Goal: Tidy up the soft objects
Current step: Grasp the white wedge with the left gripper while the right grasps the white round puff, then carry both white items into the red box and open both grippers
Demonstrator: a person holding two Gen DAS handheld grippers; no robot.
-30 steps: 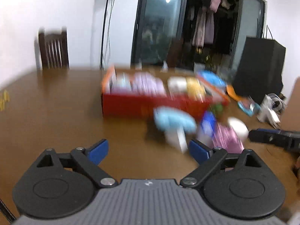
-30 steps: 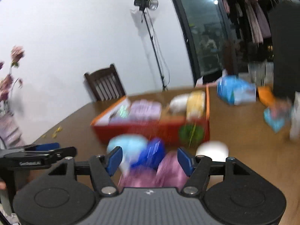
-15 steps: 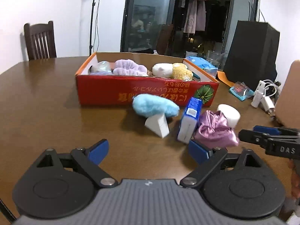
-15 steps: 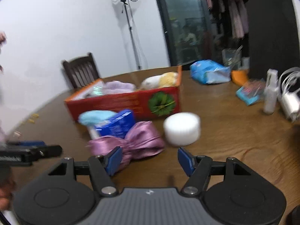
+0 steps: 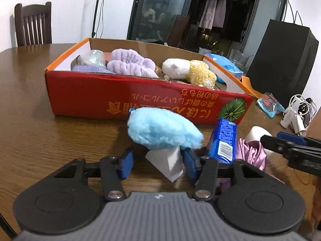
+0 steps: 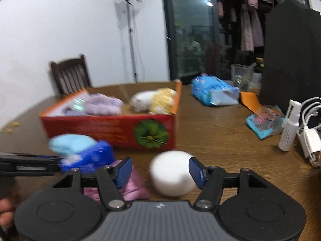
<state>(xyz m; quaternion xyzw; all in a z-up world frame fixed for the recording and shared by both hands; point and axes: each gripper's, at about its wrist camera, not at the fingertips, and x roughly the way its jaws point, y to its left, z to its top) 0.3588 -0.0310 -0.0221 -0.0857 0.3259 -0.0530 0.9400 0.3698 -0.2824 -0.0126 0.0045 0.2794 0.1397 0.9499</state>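
A red cardboard box (image 5: 84,94) on the wooden table holds purple fluffy items (image 5: 128,64) and a white and yellow plush (image 5: 186,70); the box also shows in the right wrist view (image 6: 104,128). In front of it lie a blue fluffy toy (image 5: 162,130) on a white base, a blue packet (image 5: 222,140), pink satin cloth (image 5: 250,152) and a white round pad (image 6: 172,174). My left gripper (image 5: 158,163) is open, its fingers either side of the blue toy's white base. My right gripper (image 6: 160,170) is open around the white pad.
A blue tissue pack (image 6: 214,92), an orange piece (image 6: 250,100), a small blue packet (image 6: 264,122), a white spray bottle (image 6: 289,128) and white cables (image 6: 309,132) lie at the right. A black box (image 5: 280,64) stands behind. A wooden chair (image 5: 32,24) stands far left.
My left gripper moved forward and narrowed around the blue toy's white base. My right gripper shifted right from the pink cloth to the white pad and closed in on it.
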